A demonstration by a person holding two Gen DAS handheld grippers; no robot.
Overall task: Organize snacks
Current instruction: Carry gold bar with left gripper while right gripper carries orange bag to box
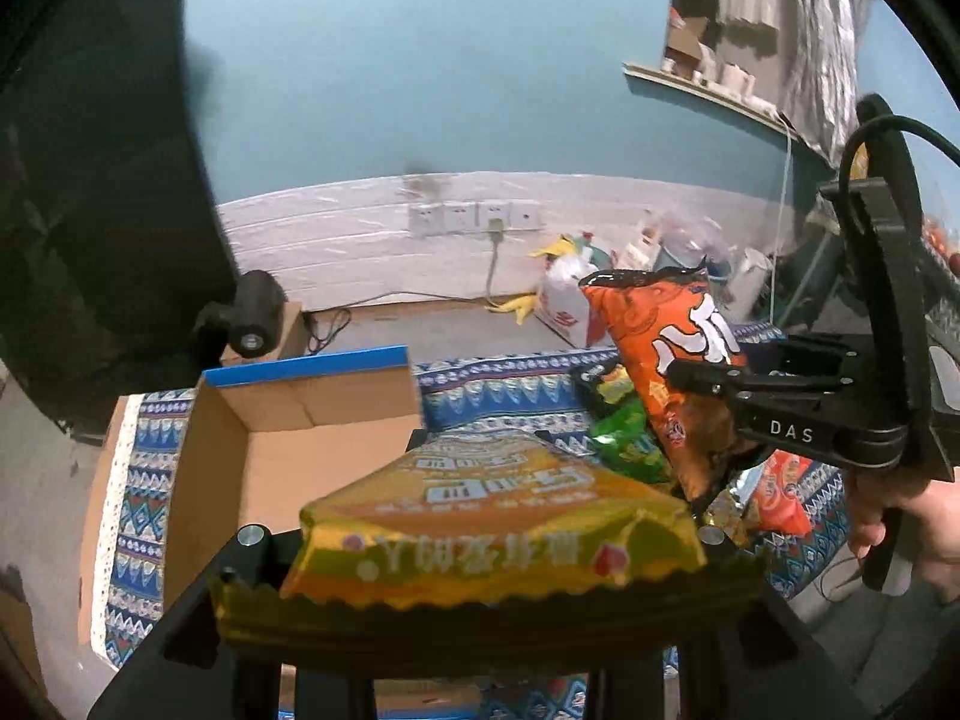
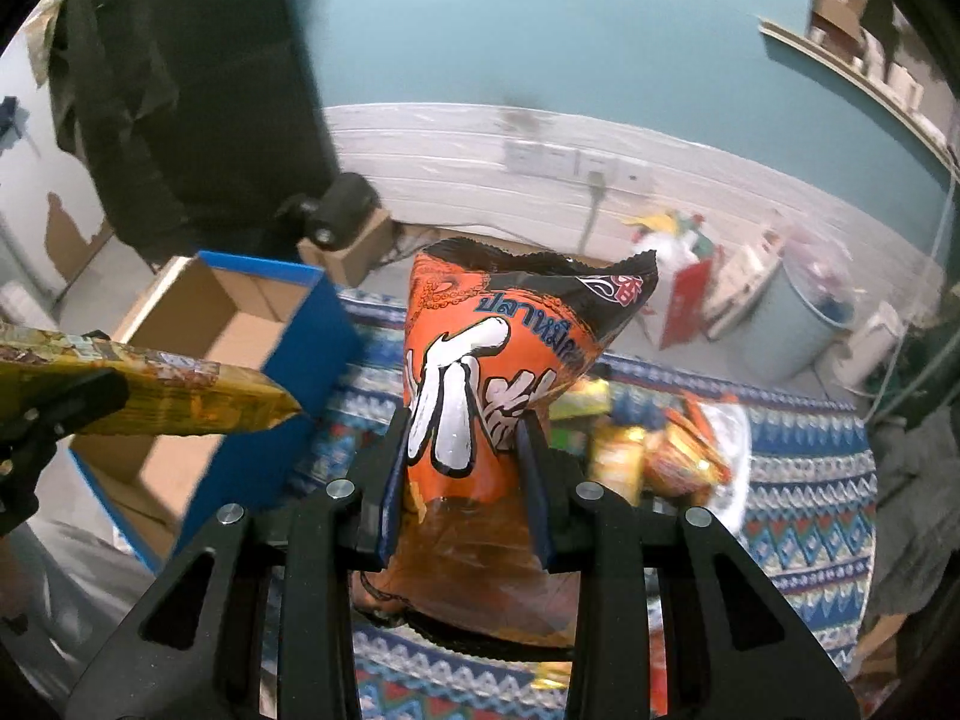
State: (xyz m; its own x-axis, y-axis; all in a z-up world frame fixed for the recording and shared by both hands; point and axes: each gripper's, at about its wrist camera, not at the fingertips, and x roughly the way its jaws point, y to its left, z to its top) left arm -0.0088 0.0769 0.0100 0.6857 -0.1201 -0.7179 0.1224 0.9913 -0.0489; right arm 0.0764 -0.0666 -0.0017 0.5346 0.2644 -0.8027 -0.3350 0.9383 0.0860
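My left gripper (image 1: pixel 480 438) is shut on a yellow snack bag (image 1: pixel 492 516) and holds it flat in the air beside the open cardboard box (image 1: pixel 270 456). My right gripper (image 2: pixel 465 420) is shut on an orange snack bag (image 2: pixel 480 384), held upright above the table. In the left wrist view the right gripper (image 1: pixel 696 381) with the orange bag (image 1: pixel 666 360) is at the right. In the right wrist view the yellow bag (image 2: pixel 156 384) is at the left, in front of the box (image 2: pixel 228 324).
A pile of loose snack packets (image 1: pixel 630 438) lies on the patterned blue tablecloth (image 1: pixel 492 402), on a white plate (image 2: pixel 735 456) in the right wrist view. A black speaker (image 1: pixel 252 312), wall sockets (image 1: pixel 474 216), bags and a bucket (image 2: pixel 792 324) stand on the floor behind.
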